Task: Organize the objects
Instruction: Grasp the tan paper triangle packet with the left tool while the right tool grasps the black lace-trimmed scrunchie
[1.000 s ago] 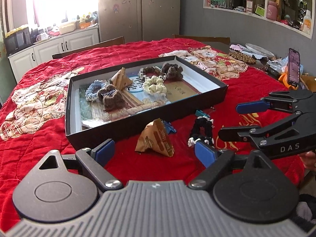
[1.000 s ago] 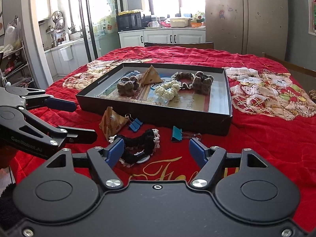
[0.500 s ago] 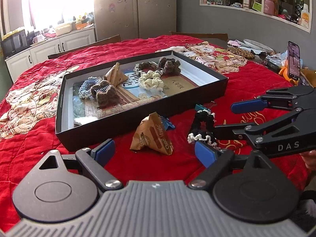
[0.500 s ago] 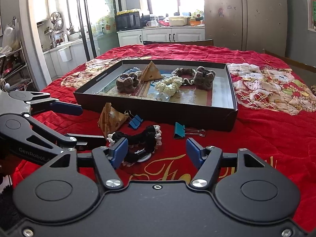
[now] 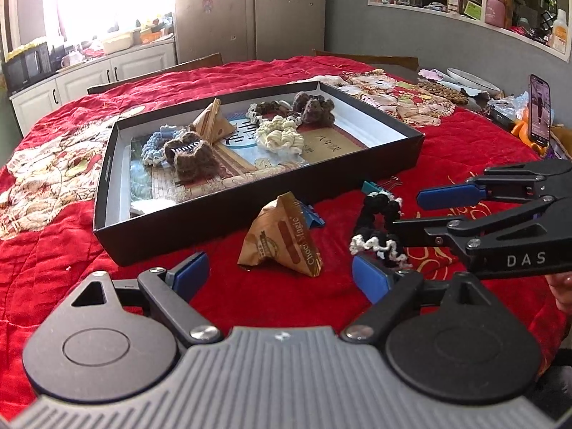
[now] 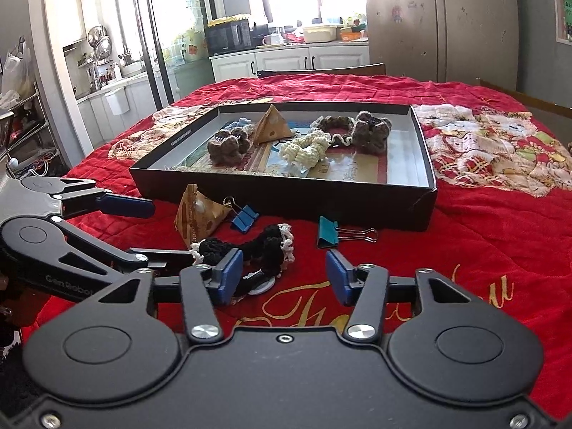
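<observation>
At left of the right wrist view, the left gripper (image 6: 143, 230) reaches in with fingers wide apart and nothing between them. Just right of it, a brown triangular packet (image 6: 198, 216) and a blue binder clip (image 6: 244, 217) lie on the red quilt (image 6: 482, 250). Lower centre, the right gripper (image 6: 282, 279) has just been closing; its fingers stand apart, its left pad (image 6: 228, 275) against the black scrunchie (image 6: 250, 246); whether it grips I cannot tell. A teal binder clip (image 6: 328, 237) lies beyond. The black tray (image 6: 286, 196) fills the upper centre.
</observation>
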